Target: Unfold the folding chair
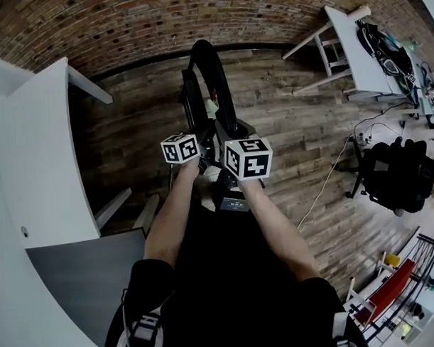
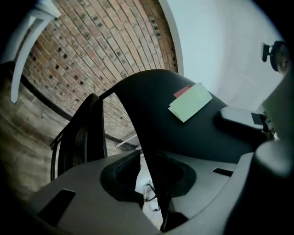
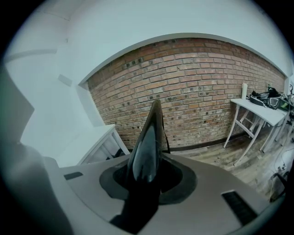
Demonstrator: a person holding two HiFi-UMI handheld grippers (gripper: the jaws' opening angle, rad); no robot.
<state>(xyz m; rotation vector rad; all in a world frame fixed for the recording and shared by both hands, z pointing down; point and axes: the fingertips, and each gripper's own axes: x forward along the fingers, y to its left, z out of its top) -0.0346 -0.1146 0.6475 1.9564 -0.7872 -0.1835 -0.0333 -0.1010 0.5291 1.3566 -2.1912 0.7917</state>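
A black folding chair (image 1: 210, 77) stands on the wood floor right in front of me, its curved frame rising toward the brick wall. Both grippers reach into it at mid height, side by side. My left gripper (image 1: 191, 138) (image 2: 151, 193) straddles the thin edge of a black chair panel (image 2: 183, 133) bearing a green and red label (image 2: 190, 102). The edge lies against the right-hand jaw and a light gap shows on its other side. My right gripper (image 1: 230, 137) (image 3: 147, 183) is shut on a glossy black chair edge (image 3: 149, 137) that fills the space between its jaws.
A white desk (image 1: 39, 161) with a grey panel (image 1: 78, 274) flanks my left. At the upper right stands a white trestle table (image 1: 354, 43) with gear on it. A black office chair (image 1: 398, 173), a floor cable (image 1: 324, 187) and a rack (image 1: 392, 291) are at right.
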